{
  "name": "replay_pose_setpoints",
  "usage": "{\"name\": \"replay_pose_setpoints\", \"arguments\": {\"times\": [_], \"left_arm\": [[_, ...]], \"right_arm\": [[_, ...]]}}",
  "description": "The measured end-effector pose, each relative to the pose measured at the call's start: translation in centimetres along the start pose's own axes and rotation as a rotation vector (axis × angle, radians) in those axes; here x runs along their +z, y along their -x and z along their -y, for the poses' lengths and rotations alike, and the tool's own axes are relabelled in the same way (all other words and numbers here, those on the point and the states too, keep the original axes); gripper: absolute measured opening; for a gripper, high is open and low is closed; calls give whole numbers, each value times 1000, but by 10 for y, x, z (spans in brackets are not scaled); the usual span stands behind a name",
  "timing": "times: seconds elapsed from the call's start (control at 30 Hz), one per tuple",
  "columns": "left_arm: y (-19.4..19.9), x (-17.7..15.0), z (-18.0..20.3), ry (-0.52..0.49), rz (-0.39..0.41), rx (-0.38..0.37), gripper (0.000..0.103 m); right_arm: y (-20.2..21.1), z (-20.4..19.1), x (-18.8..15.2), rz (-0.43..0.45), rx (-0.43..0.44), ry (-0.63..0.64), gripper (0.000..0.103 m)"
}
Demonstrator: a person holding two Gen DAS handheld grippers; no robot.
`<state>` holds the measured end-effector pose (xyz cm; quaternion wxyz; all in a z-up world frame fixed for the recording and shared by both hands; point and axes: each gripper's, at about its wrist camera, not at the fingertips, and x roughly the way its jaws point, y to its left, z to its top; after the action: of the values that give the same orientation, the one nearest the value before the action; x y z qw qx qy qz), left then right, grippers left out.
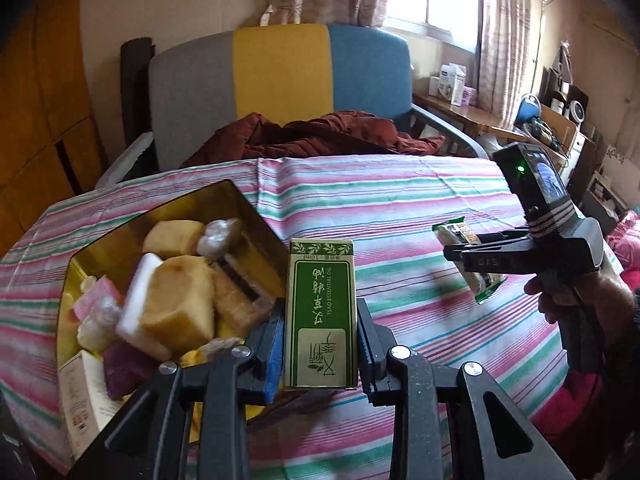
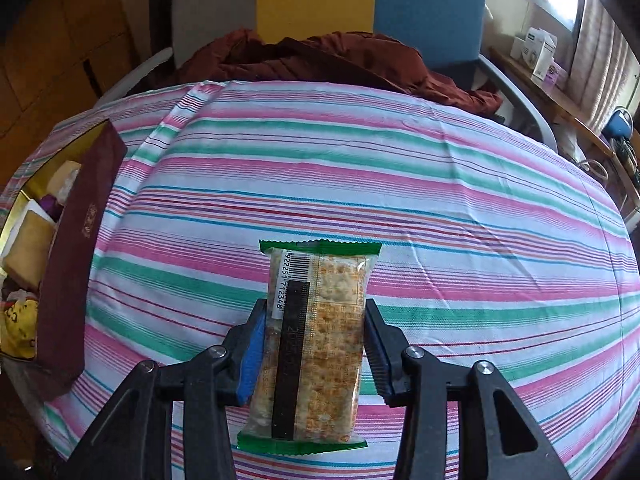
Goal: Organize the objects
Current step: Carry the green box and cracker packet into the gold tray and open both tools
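My left gripper (image 1: 318, 332) is shut on a green and cream essential oil box (image 1: 322, 312), held upright just right of a gold-lined storage box (image 1: 256, 216) full of wrapped snacks and small packets. My right gripper (image 2: 316, 340) is shut on a clear cracker packet (image 2: 316, 340) with green ends, held above the striped cloth. In the left wrist view the right gripper (image 1: 472, 260) shows at the right, a hand around its handle, the cracker packet (image 1: 456, 236) clamped in its jaws. The storage box's maroon wall (image 2: 68, 256) lies at the left of the right wrist view.
A pink, green and white striped cloth (image 2: 400, 184) covers the table. Behind it stands a grey, yellow and blue chair (image 1: 280, 76) with a rust-red garment (image 1: 320, 132) on its seat. A wooden shelf (image 1: 472, 112) with boxes runs along the window at the right.
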<state>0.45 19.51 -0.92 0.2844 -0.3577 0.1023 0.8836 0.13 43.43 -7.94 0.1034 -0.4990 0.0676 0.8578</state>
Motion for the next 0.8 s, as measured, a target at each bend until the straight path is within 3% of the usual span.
{"name": "replay_pose_setpoints", "arguments": {"times": [0.53, 0.8], "left_arm": [[30, -25, -69, 115, 2, 113, 31], [46, -40, -101, 191, 11, 135, 31]], "right_arm": [[33, -37, -2, 56, 156, 30, 45], [63, -98, -12, 98, 265, 69, 45]]}}
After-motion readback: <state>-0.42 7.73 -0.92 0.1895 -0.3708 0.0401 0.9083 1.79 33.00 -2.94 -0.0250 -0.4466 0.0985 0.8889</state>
